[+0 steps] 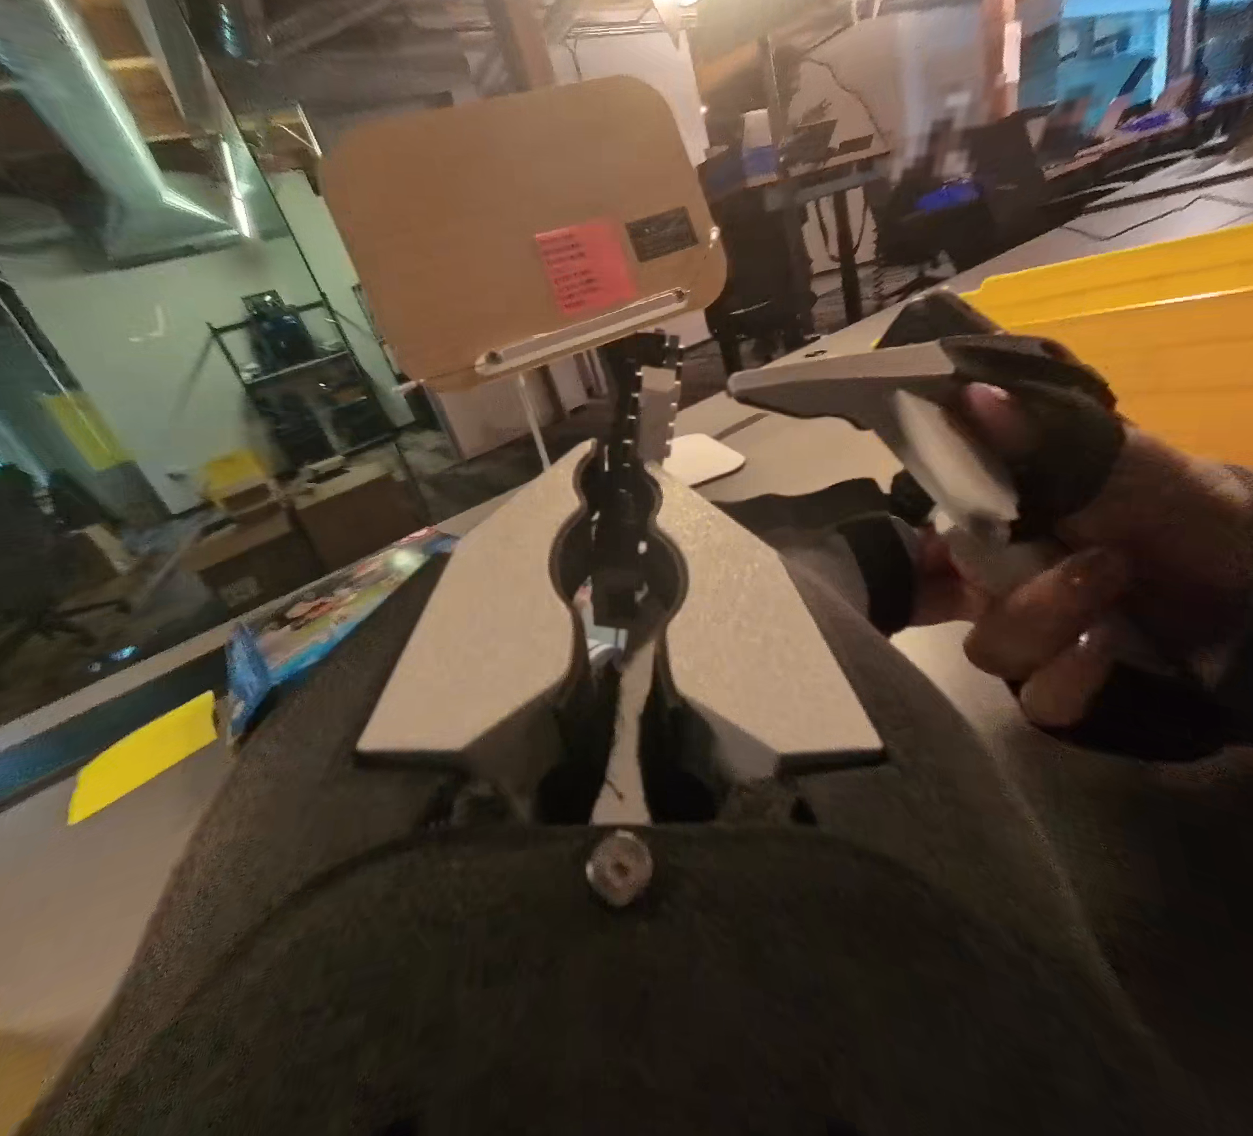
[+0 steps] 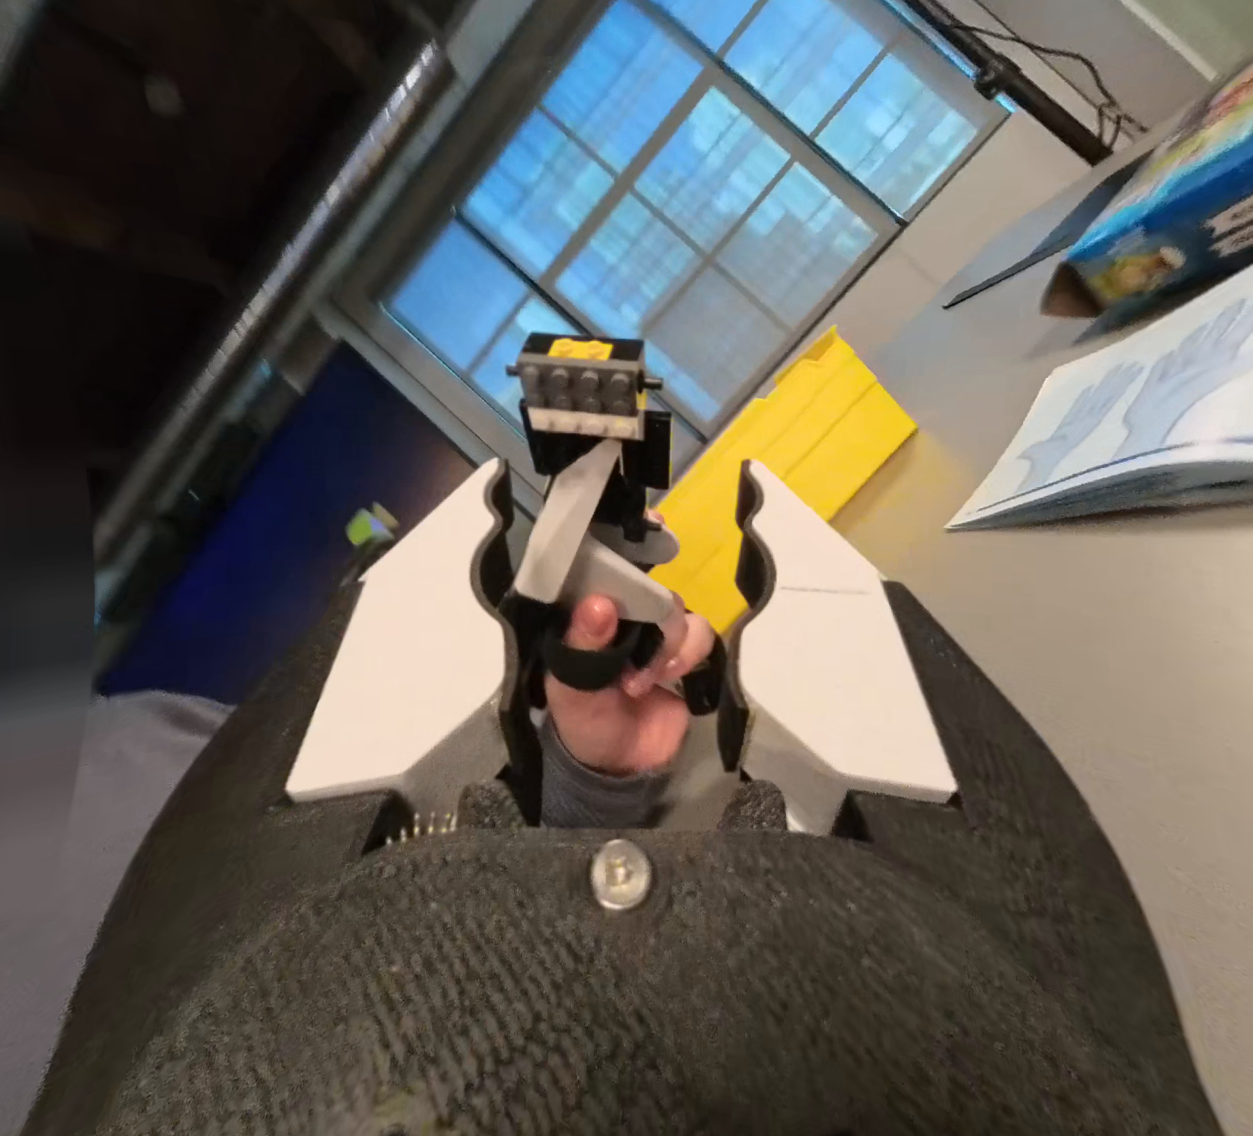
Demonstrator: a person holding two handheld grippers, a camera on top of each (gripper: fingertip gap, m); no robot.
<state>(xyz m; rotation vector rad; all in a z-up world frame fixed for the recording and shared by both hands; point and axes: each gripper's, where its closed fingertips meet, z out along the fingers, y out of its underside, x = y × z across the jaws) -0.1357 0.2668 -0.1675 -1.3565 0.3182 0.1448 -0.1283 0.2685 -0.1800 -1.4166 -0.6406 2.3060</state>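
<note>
From the left wrist view, we see our left tongs (image 1: 620, 480) squeezed tight on a small brick model (image 1: 634, 425), mostly black with some grey. The model stands up tall out of the tips, its long side pointing up and away from us. Just behind it is a brown board (image 1: 474, 222) on a stand. Our right tongs (image 1: 739, 385) are to the right, near the model but not touching it. A yellow bin (image 1: 1152, 344) sits far right on the bench (image 1: 813, 432), and a blue box (image 1: 325, 615) lies to the left.

From the right wrist view, our right tongs (image 2: 624, 480) are wide apart and hold nothing. The brick model (image 2: 583, 405) is straight ahead, a bit past the tips, with the left tongs' fingers (image 2: 563, 527) clamped on its lower part. Its studs face us. Nothing stands between. An open booklet (image 2: 1119, 425) lies on the right.
</note>
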